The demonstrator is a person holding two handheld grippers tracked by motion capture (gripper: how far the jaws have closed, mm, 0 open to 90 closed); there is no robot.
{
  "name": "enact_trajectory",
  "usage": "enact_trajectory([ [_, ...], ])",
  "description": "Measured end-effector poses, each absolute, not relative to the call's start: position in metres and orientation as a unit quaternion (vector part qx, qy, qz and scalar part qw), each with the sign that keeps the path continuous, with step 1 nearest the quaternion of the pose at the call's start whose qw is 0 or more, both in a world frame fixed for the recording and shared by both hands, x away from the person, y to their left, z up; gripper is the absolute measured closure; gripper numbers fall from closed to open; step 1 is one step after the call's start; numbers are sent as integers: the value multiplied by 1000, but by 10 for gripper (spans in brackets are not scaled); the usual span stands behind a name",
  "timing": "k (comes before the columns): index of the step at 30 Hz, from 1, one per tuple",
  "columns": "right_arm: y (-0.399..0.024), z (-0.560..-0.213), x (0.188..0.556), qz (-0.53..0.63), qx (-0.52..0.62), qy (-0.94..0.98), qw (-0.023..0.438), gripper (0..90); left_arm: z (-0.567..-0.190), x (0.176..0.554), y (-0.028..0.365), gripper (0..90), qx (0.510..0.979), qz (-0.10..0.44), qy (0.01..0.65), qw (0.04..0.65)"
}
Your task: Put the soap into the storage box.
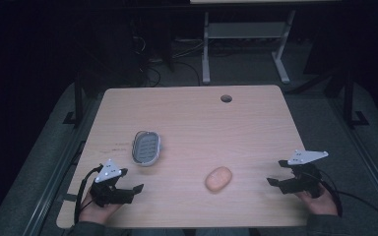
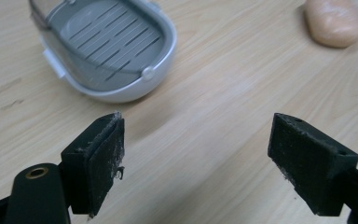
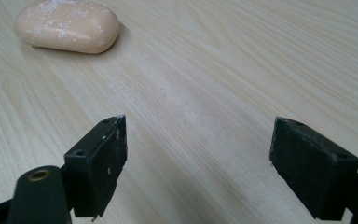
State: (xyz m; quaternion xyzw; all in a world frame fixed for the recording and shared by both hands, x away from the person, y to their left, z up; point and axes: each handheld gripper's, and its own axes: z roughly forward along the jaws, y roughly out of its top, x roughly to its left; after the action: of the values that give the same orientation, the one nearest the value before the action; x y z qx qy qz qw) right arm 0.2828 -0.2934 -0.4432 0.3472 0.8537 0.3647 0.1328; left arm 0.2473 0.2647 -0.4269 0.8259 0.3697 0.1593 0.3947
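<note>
A peach bar of soap (image 1: 218,178) lies on the wooden table (image 1: 192,113), right of centre near the front. A grey soap dish (image 1: 146,147) with a slotted floor stands to its left. My left gripper (image 1: 134,191) rests at the front left, open, jaws wide apart over bare wood; in the left gripper view the soap dish (image 2: 105,46) is just ahead and the soap (image 2: 333,23) is at the upper right. At the front right my right gripper (image 1: 275,172) is open too, with the soap (image 3: 68,25) ahead at the upper left and nothing between its jaws.
A round cable hole (image 1: 226,98) sits near the table's far edge. Beyond the table stand the white legs of another desk (image 1: 205,49) on a dark floor with cables. A hand (image 1: 320,201) holds each gripper at the table's front edge.
</note>
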Motion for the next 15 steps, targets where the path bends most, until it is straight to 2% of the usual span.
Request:
enact_trajectory([
  [15, -292, -441, 281, 365, 346, 853, 137, 182, -412, 250, 230, 184, 852, 139, 328, 383],
])
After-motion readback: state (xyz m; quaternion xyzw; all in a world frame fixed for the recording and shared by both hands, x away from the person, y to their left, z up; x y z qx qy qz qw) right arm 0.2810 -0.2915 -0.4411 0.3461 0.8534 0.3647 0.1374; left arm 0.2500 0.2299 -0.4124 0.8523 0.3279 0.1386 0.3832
